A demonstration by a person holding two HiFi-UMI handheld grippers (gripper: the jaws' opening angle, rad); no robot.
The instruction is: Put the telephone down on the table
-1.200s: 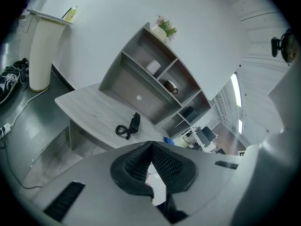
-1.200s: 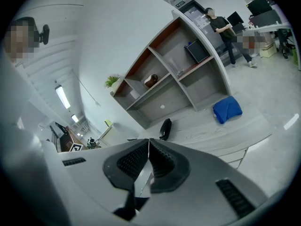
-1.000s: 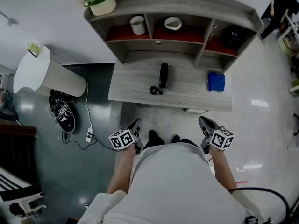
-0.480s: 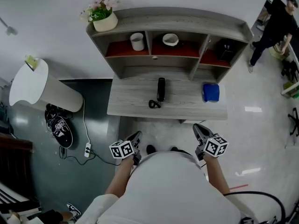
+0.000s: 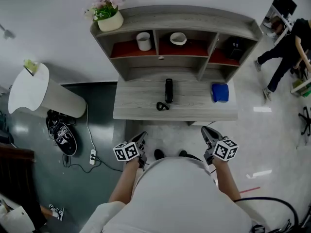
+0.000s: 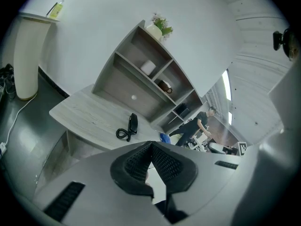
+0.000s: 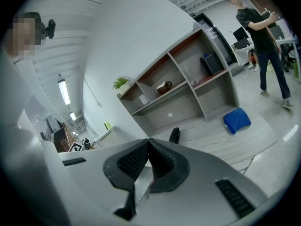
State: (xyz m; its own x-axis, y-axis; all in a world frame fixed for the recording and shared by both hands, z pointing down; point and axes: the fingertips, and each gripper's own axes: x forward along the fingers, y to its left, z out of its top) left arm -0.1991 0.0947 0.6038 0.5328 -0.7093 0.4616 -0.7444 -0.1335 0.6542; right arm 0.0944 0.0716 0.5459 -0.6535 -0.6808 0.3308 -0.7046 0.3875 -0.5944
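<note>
A black telephone handset [image 5: 168, 90] lies on the grey wooden table [image 5: 136, 106] with its coiled cord [image 5: 162, 106] curled at its near end. It shows too in the left gripper view as the handset [image 6: 133, 122] and in the right gripper view [image 7: 174, 135]. My left gripper [image 5: 141, 139] hangs well short of the table's front edge, jaws shut and empty [image 6: 150, 146]. My right gripper [image 5: 207, 132] is at the same distance on the other side, also shut with nothing in it [image 7: 149, 142].
A blue cloth [image 5: 220, 92] lies at the table's right end. The shelf unit [image 5: 175, 28] behind holds a white cup [image 5: 143, 41], a bowl [image 5: 178, 38], a dark box [image 5: 234, 47] and a flower pot [image 5: 109, 12] on top. A white bin [image 5: 39, 93], shoes [image 5: 62, 133] and a power strip [image 5: 92, 156] sit left. A person [image 5: 286, 47] walks at right.
The head view has shifted slightly and both grippers stay low near my body, shut. The person at the right has walked further into view. The telephone has not moved.
</note>
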